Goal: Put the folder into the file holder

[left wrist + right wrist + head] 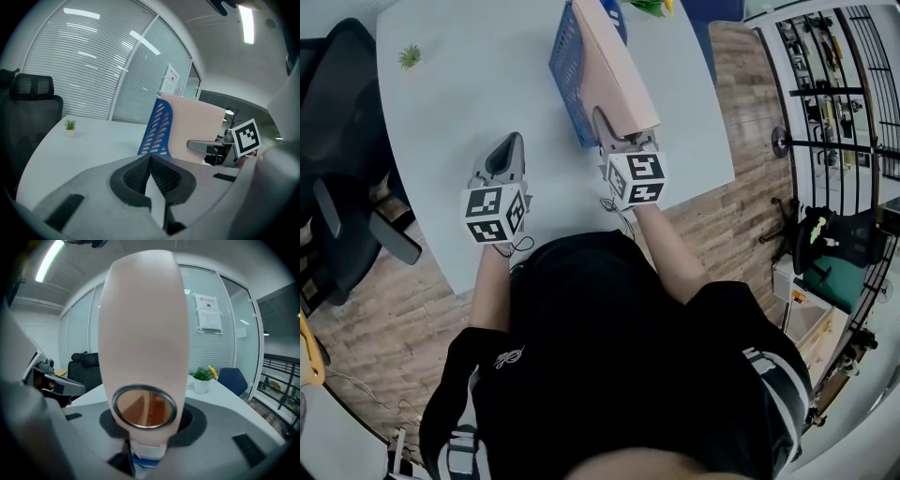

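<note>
R gripper (146, 422) jaws abt half apart, clamped on spine end of pink folder (143, 324). Folder stands upright in blue file holder (565, 66), top centre of head view, just above R gripper. L gripper (150, 161) closed tight, nothing in it, further left.

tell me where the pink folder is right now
Head view, upper centre-right: the pink folder stands on edge along the right side of the blue file holder, its near end between the jaws of the right gripper.
</note>
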A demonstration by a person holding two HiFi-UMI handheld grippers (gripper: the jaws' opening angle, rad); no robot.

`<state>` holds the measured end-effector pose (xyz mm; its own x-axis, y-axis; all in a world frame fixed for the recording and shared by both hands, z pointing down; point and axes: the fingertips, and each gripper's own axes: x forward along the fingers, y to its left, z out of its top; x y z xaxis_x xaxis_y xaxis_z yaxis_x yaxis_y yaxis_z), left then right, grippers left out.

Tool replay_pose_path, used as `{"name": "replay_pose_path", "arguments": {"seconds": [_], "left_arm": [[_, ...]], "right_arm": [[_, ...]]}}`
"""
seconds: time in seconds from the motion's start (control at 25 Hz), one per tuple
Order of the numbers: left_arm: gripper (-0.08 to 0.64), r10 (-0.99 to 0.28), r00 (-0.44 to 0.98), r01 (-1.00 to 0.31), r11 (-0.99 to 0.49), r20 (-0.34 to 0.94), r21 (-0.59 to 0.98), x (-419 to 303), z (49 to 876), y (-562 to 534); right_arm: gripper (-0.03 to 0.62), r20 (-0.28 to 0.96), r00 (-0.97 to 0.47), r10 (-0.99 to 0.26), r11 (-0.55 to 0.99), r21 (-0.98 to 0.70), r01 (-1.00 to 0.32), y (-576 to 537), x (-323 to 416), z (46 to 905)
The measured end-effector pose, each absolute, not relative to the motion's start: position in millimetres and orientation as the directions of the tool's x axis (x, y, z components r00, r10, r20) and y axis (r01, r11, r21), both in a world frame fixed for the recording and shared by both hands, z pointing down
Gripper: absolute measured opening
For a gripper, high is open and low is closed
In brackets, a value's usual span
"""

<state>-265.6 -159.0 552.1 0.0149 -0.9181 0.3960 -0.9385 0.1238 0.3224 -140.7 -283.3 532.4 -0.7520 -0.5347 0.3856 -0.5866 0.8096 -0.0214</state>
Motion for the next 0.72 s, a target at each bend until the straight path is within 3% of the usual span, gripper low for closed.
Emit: {"name": "replay_pose_path", "arguments": {"seconds": [0.32, 0.48, 0.72], "left_arm": [[0.002, -0.922, 0.012, -0.937, 0.125, 0.388, 0.326, -270, 552, -148], [0.002, -0.922, 0.014, -0.935, 0.125, 0.388, 0.333, -269, 556, -138], [0.002, -0.915, 0.038, -0.931, 0.114, 0.401, 0.348, -266, 567, -119]], "right_arm": [[0.197, 0.391, -0.744, -0.543, 0.811, 0.012, -0.585, -278, -144, 540], [0.290, 0.451, -0.738, -0.502, 0.825, -0.006, -0.565, -270, -145, 557], [0.301, 0.474, -0.706, -0.526, 0.805, 0.009, -0.594, -261, -133, 561]]}}
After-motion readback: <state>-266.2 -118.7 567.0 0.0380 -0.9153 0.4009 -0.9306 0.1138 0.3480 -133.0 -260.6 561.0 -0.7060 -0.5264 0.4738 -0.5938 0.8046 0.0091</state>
